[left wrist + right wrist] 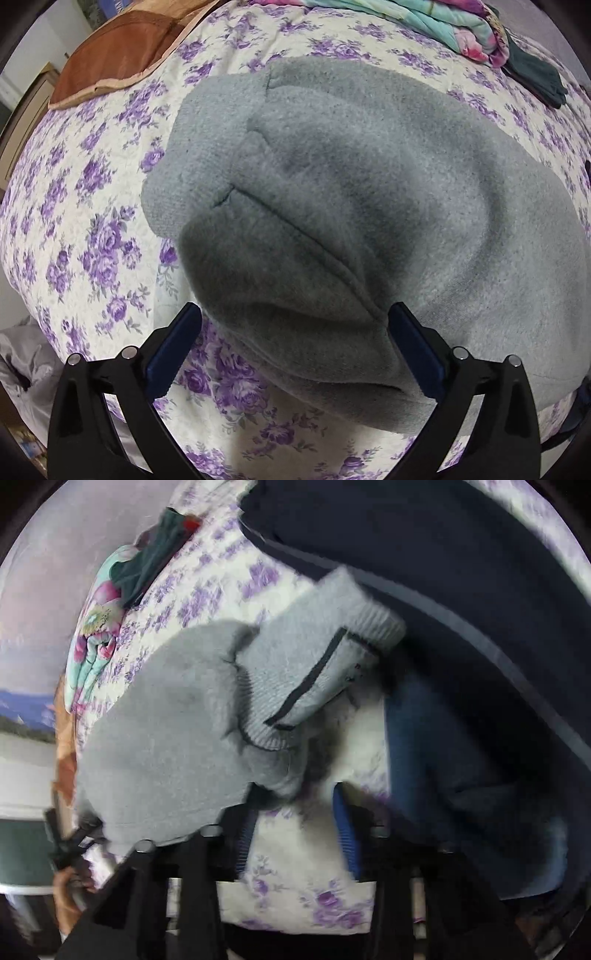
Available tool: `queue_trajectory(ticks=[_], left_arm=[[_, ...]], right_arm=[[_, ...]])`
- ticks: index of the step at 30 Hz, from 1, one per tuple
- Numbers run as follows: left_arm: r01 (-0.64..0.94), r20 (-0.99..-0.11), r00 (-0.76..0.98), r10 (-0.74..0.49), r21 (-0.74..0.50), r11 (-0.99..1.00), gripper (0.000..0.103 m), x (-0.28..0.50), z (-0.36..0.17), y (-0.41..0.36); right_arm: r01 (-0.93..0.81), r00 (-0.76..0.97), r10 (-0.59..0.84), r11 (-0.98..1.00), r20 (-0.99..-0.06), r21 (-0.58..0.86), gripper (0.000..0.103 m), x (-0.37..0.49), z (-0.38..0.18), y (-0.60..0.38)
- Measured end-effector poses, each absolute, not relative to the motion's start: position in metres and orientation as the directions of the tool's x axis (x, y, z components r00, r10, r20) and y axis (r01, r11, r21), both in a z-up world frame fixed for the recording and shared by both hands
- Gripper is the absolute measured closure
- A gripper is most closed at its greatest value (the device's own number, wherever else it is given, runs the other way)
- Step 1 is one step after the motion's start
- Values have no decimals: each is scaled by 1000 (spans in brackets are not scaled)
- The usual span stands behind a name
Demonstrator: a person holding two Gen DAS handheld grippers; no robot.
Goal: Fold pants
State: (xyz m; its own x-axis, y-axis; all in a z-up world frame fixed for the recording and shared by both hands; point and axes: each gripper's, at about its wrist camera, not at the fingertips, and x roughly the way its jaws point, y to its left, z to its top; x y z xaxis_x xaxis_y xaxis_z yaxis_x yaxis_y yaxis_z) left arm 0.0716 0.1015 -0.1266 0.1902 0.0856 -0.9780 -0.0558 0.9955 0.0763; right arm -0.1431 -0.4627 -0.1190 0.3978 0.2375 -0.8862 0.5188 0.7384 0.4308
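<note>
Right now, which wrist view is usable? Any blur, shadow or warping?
Left wrist: sharp; the grey pants and flowered bedspread read clearly, a soft shadow across the fabric, edges bowed by the fisheye. Right wrist: smeared by motion; the right gripper, the pants and the dark blue garment are all soft.

A floral bedspread (pixel 92 240) carries grey pants (pixel 369 184) and a folded quilt (pixel 443 26).

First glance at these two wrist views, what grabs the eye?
The grey fleece pants fill the middle of the left wrist view, bunched on the purple-flowered bedspread, with the left gripper spread wide around their near edge. In the blurred right wrist view, a dark navy garment lies upper right beside the pants' ribbed waistband.
</note>
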Motion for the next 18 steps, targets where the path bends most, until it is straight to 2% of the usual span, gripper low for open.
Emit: queue_trajectory(ticks=[1, 2, 8, 12, 14, 15, 17, 18], left_arm=[[-53, -977, 192, 89, 80, 995, 4, 72, -125, 97], [-54, -977, 194, 92, 83, 995, 4, 72, -124, 97], [-59, -942, 290, 172, 162, 985, 4, 69, -94, 108], [-122, -940, 328, 97, 60, 991, 4, 66, -72, 131], [-214, -945, 324, 44, -27, 977, 5, 63, -66, 152], [-246, -945, 326, 29, -55, 968, 6, 58, -64, 158], [-279, -947, 321, 4, -90, 956, 12, 51, -62, 169], [-280, -950, 313, -4, -96, 955, 20, 47, -63, 170]], right_arm=[[490, 422, 193, 773, -886, 402, 49, -142, -104, -461], [472, 439, 164, 795, -883, 382, 45, -143, -94, -459], [422, 528, -87, 890, -845, 171, 45, -115, -43, -446], [379, 503, -130, 922, -854, 83, 45, -86, -53, -430], [351, 400, -61, 932, -914, 92, 32, -74, -80, -425], [346, 323, -54, 936, -945, 65, 32, -71, -94, -421], [344, 280, -56, 938, -958, 46, 30, -68, -100, -418], [347, 311, -42, 935, -950, 72, 30, -67, -95, -418]])
